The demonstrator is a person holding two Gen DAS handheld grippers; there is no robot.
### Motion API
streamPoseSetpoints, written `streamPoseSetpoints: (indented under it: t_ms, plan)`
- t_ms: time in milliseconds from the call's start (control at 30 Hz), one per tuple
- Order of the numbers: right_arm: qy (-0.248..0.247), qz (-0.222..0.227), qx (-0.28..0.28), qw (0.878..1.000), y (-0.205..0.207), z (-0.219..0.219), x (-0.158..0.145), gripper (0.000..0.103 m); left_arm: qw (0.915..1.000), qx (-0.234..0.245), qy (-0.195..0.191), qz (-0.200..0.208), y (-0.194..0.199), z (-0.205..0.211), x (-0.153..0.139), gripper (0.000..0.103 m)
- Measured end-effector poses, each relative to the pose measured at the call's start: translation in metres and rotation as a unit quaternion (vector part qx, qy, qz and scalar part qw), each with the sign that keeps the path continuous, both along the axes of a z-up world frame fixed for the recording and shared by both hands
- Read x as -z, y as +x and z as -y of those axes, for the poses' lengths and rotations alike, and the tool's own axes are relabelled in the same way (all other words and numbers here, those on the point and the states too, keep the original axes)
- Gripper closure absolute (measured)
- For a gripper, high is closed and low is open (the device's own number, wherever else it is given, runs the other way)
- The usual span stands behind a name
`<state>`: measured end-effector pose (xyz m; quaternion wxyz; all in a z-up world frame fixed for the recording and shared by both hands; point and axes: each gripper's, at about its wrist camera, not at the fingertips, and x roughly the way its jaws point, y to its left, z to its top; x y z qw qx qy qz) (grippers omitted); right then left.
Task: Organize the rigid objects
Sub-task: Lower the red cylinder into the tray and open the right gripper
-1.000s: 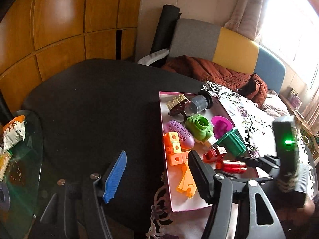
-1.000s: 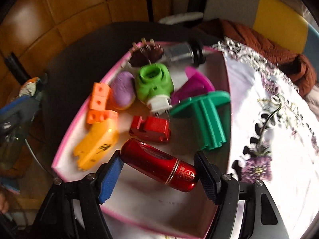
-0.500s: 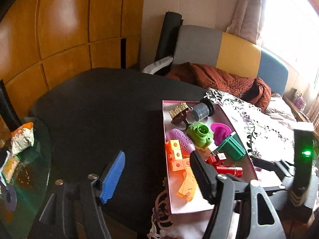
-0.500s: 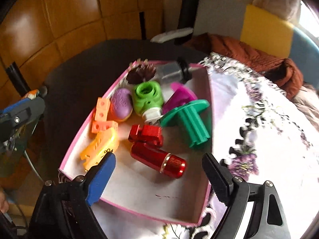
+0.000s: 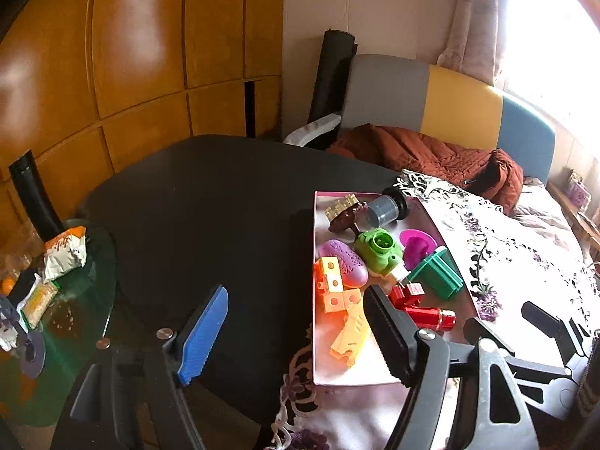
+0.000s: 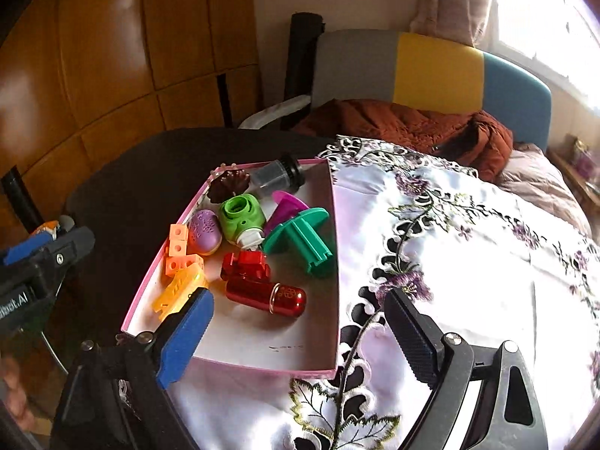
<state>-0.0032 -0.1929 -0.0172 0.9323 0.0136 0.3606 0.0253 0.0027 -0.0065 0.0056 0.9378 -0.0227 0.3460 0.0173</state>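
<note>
The red tube [image 6: 266,294] lies on its side in the pink box [image 6: 262,356], near the front. Just behind it sits a red block [image 6: 245,264], with the green spool [image 6: 300,240], the green toy [image 6: 240,217] and the orange blocks [image 6: 178,249] close by. The box rests on a flowery cloth [image 6: 450,243] on the dark table [image 5: 206,206].

The right hand-held gripper [image 6: 296,337] has just been opening its jaws. They stand wide and hold nothing. The left hand-held gripper [image 5: 296,333] has opened wide too and is empty.

The tube is round, so a bump could make it roll. The box sits near the table edge, so a push could slide it off.
</note>
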Motion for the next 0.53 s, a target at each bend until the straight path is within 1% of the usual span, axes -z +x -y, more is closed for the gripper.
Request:
streamPoseSetpoints:
  t_ms: [100,167,233,367,533]
  plan:
    - [0.004,0.001,0.002,1.000,-0.0014,0.0013,-0.0005,0.010,1.0000,0.002,0.002,-0.001,-0.0007,0.0015,0.0010,0.027]
    - [0.004,0.002,0.002,1.000,-0.0015,0.0005,-0.0007,0.010,0.9998,0.006,0.016,0.008,-0.0028,0.0029,0.0018,0.028]
    - [0.003,0.002,0.000,1.000,-0.0014,-0.0006,-0.0002,0.010,0.9994,0.003,0.028,0.019,-0.0050,0.0040,0.0017,0.031]
    - [0.003,0.000,-0.002,1.000,-0.0014,-0.0023,0.0010,0.010,0.9992,0.000,0.019,0.034,-0.0076,-0.0003,-0.0006,0.040]
    - [0.000,0.005,-0.001,1.000,-0.0012,-0.0029,-0.0008,0.010,0.9992,0.002,0.016,0.037,-0.0067,-0.0008,-0.0029,0.040]
